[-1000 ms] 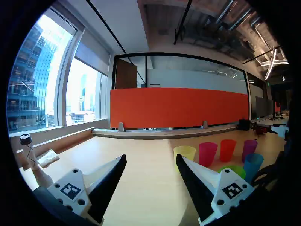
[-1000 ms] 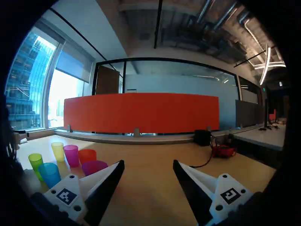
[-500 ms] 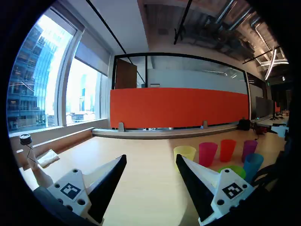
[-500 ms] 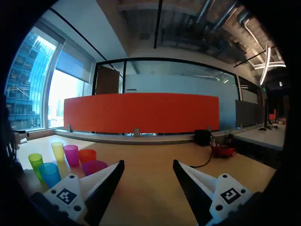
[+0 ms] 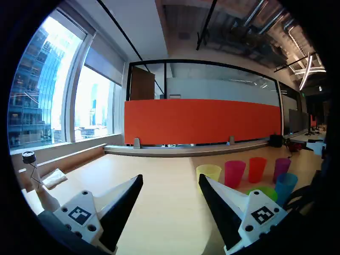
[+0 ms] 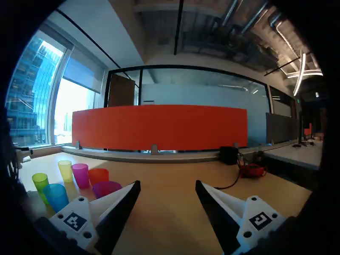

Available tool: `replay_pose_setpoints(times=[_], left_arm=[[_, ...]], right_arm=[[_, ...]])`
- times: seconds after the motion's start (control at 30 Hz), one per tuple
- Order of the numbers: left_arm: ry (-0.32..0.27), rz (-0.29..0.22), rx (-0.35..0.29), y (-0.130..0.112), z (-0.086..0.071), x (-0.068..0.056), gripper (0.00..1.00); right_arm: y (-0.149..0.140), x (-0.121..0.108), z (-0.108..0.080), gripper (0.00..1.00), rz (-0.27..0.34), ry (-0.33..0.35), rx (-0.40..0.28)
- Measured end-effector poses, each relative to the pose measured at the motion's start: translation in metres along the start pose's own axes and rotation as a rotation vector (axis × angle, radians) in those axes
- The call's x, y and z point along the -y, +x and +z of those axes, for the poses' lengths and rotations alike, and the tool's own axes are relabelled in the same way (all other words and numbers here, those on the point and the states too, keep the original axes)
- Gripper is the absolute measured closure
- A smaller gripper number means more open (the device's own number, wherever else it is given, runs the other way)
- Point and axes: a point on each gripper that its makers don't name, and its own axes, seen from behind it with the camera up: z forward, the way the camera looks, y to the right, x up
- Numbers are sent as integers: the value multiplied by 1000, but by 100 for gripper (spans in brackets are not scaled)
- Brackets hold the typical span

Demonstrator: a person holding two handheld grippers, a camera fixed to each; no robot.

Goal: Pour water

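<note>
My left gripper (image 5: 170, 176) has two white wedge-shaped fingers (image 5: 108, 199) faced in black on the inside, at five and seven o'clock. Each carries a square black-and-white marker (image 5: 80, 214) ringed by small screw holes (image 5: 84, 193). My right gripper (image 6: 167, 182) looks identical.

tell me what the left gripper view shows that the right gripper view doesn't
Left gripper view: a bottle and a folded cloth by the window ledge.
Right gripper view: a black box and a red object far across the table.
Both: the coloured cups, the orange partition, the wooden table. The left gripper and right gripper are each open.
</note>
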Motion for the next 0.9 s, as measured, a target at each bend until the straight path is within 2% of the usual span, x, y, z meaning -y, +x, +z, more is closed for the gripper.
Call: replay_pose_setpoints(times=[0.9], left_arm=[[0, -1, 0, 0, 0, -1, 2]], right_arm=[[0, -1, 0, 0, 0, 0, 0]])
